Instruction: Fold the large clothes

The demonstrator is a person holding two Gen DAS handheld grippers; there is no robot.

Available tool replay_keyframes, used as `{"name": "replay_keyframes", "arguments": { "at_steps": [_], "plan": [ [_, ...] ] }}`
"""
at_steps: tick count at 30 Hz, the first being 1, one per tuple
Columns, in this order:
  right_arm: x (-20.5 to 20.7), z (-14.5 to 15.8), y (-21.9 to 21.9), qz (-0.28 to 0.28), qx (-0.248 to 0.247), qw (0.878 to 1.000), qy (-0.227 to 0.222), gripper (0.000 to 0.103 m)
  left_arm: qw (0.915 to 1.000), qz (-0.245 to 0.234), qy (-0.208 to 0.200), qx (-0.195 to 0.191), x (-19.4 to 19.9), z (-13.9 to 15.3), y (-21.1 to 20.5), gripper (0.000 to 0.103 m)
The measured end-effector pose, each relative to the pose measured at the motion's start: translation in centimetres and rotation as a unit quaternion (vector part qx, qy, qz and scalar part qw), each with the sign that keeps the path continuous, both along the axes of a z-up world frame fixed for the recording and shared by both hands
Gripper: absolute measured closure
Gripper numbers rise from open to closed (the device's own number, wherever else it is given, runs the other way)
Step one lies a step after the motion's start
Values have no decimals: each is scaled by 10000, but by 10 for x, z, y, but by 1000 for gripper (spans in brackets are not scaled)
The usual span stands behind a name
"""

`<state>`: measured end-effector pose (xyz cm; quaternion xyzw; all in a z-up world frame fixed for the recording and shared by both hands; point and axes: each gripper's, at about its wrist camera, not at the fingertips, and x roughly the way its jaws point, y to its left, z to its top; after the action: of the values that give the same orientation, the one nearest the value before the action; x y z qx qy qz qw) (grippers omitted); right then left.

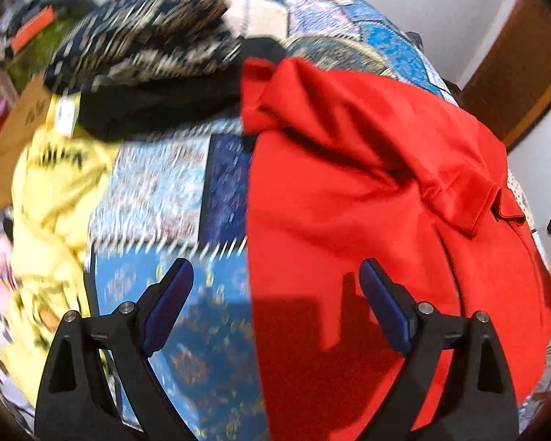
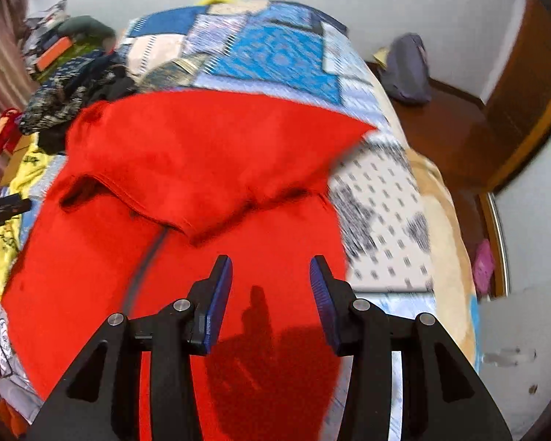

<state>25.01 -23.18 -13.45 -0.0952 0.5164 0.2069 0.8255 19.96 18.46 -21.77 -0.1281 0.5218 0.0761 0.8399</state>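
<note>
Red garment half folded on the bed, both grippers empty above it
The left gripper (image 1: 275, 294) hangs with jaws wide over the red garment's (image 1: 367, 191) left edge; the right gripper (image 2: 272, 290) hangs with jaws partly open, holding nothing, over its middle; I'd pinch both near corners of the flap and fold evenly over the patchwork bedspread (image 1: 158, 191)
</note>
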Motion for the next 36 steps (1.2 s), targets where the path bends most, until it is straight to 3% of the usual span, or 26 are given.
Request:
{"name": "replay_keyframes", "arguments": {
  "at_steps": [5, 9, 15, 18, 21, 23, 24, 26, 29, 31, 36],
  "plan": [
    [-10, -21, -27, -279, 27, 9990, 343, 63, 9969, 91, 293, -723, -20, -20, 13, 11],
    [-16, -40, -40, -425, -8, 9963, 748, 63, 9893, 6, 433, -1396, -33, -37, 13, 11],
    [-18, -54, -44, -574, 326, 9927, 1010, 63, 9797, 27, 454, -1954, -34, -56, -1, 11],
    [-14, -60, -47, -714, 673, 9892, 1085, 62, 9806, 15, 321, -1934, -34, -53, -12, 12],
    [-8, -65, -49, -722, 951, 9860, 1167, 60, 9844, -208, 168, -1740, -34, -43, -30, 27],
    [-7, -67, -48, -718, 1004, 9854, 1173, 63, 9854, -381, 91, -1656, -31, -35, -40, 48],
    [-7, -67, -48, -700, 1019, 9854, 1167, 64, 9851, -459, 59, -1657, -30, -32, -44, 52],
    [-7, -66, -45, -580, 1042, 9859, 1170, 86, 9864, -586, 14, -1536, -28, -24, -53, 70],
    [-10, -58, -36, -364, 1084, 9874, 1095, 90, 9854, -755, -68, -1524, -16, -13, -67, 91],
    [-14, -47, -28, -199, 1055, 9904, 875, 91, 9854, -818, -224, -1476, -8, -1, -74, 98],
    [-7, -17, -12, 27, 1157, 9927, 338, 93, 9816, -892, -681, -1545, 11, 34, -76, 99]
  ]
}}
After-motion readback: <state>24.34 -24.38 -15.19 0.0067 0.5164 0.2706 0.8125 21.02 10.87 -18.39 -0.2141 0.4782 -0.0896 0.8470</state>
